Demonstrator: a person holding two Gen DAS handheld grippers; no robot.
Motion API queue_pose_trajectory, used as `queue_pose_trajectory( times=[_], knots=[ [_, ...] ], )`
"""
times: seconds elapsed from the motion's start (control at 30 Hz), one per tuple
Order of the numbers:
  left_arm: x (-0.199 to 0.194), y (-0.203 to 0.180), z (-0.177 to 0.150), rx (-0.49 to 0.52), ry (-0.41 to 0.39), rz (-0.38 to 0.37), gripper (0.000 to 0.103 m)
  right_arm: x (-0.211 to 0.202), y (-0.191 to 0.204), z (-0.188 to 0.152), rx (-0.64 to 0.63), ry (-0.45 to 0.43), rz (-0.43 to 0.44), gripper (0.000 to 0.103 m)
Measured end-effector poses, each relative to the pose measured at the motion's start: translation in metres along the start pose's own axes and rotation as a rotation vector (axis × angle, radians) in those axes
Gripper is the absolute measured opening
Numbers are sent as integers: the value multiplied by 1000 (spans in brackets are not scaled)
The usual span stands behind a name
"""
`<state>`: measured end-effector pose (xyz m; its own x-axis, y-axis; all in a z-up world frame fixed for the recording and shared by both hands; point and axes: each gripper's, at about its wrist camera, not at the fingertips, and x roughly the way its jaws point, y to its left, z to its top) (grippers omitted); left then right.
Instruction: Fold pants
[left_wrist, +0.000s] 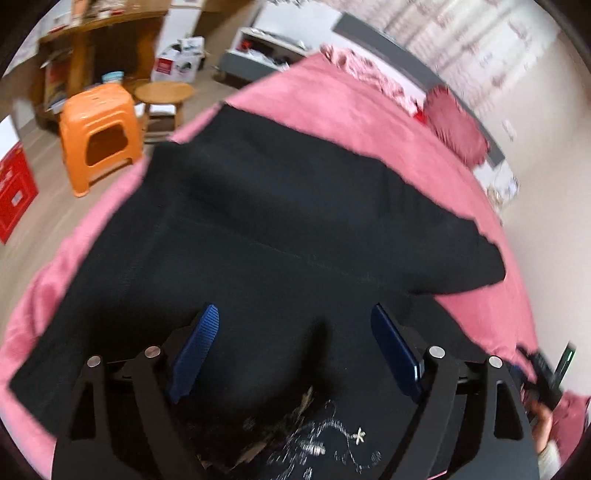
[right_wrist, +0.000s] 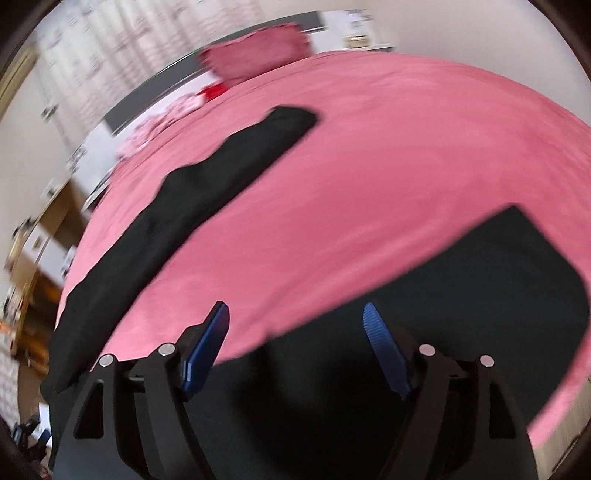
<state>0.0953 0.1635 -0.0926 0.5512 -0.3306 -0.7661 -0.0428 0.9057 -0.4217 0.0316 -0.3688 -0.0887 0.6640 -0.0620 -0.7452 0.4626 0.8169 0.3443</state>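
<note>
Black pants (left_wrist: 280, 229) lie spread on a pink bed (left_wrist: 332, 107). In the left wrist view my left gripper (left_wrist: 293, 317) is open above the wide upper part of the pants, its blue pads apart and empty. In the right wrist view one leg (right_wrist: 207, 184) runs away to the upper middle, and the other leg (right_wrist: 480, 295) lies under my right gripper (right_wrist: 297, 314), which is open and empty over that leg's near edge. Both views are blurred.
An orange plastic stool (left_wrist: 99, 133) and a round wooden stool (left_wrist: 164, 96) stand on the floor left of the bed. A red crate (left_wrist: 14, 192) is at far left. A dark pink pillow (right_wrist: 258, 50) lies at the bed's head. The other gripper (left_wrist: 550, 373) shows at the right edge.
</note>
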Motion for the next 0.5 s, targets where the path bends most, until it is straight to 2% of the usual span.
queue_pose_trajectory(
  times=[0.13,0.27,0.37,0.5],
  knots=[
    [23,2,-4,2,57,26,84,34,41,0,-88,18,12,78],
    [24,-1,13,28,54,5,86,61,70,-6,-234,-7,-80,86],
    [23,5,36,-2,29,4,86,76,75,-17,-313,-26,-153,92],
    [28,22,87,-50,-56,28,91,76,67,-22,-311,-54,-153,92]
  ],
)
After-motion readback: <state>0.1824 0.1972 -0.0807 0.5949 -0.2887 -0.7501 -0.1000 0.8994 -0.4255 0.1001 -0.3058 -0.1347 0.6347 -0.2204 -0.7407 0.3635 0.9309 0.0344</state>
